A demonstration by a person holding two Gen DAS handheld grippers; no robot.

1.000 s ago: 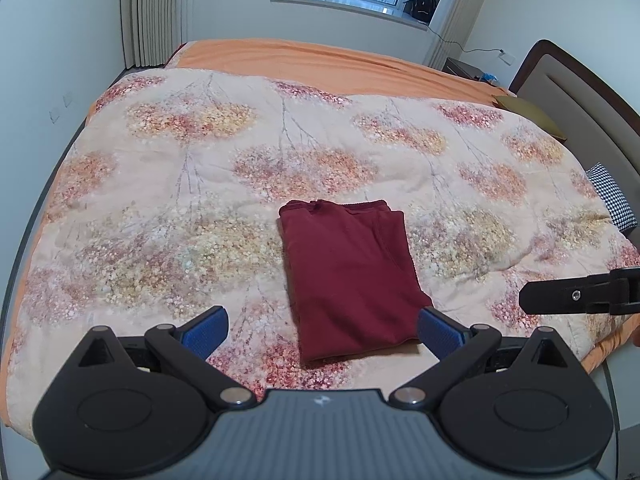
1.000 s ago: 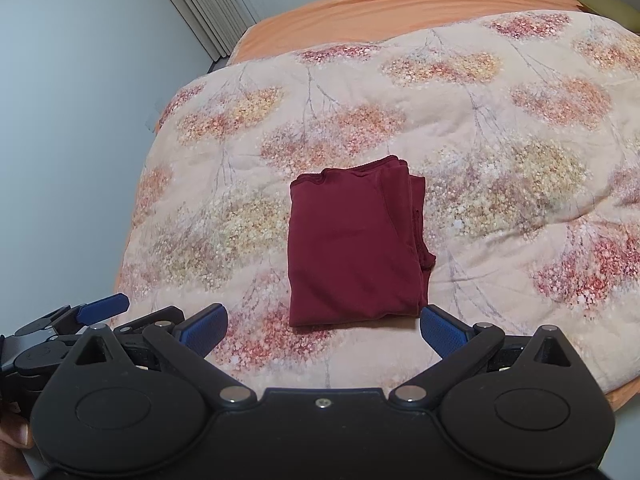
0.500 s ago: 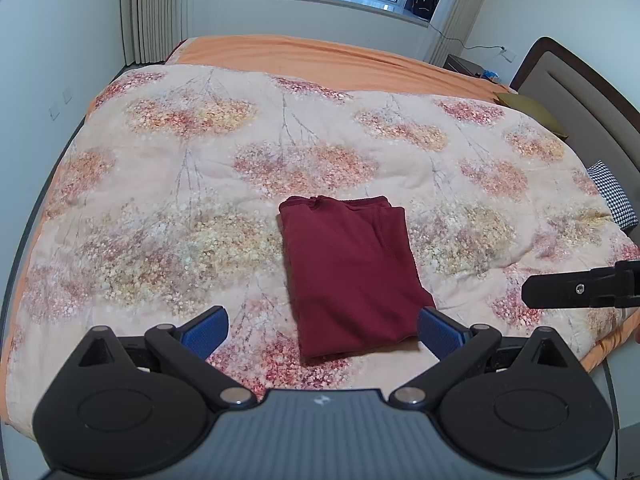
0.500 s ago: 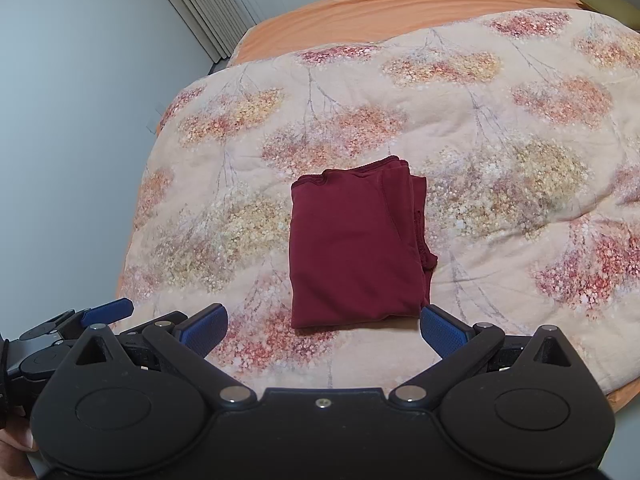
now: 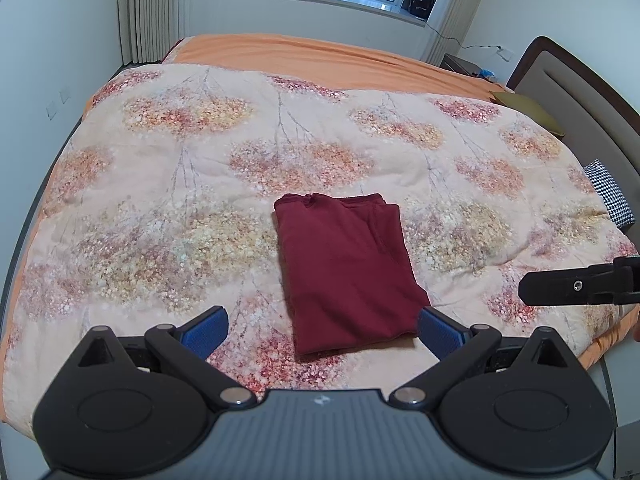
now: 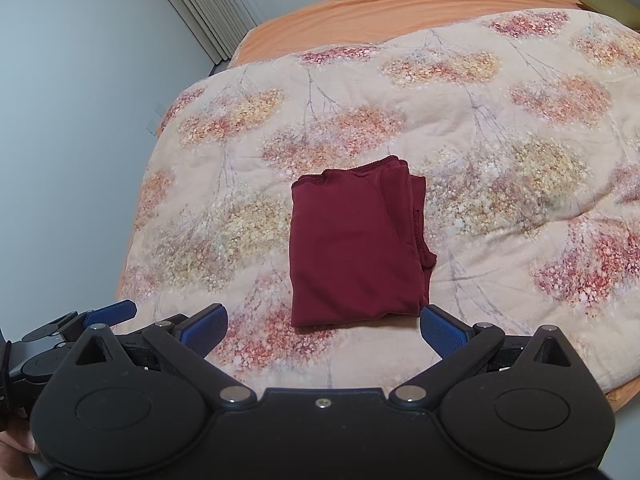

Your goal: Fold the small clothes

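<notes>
Folded maroon garment (image 5: 344, 272) lies flat mid-quilt (image 5: 160, 200) — left gripper (image 5: 322, 330) and right gripper (image 6: 324, 328) hover just short of it, both spread wide, empty.

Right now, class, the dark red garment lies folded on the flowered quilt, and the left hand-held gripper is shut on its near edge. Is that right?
Not quite. The dark red garment does lie folded on the flowered quilt, but the left hand-held gripper is open and holds nothing: its blue pads stand wide apart, short of the near edge. The left wrist view shows this.
</notes>
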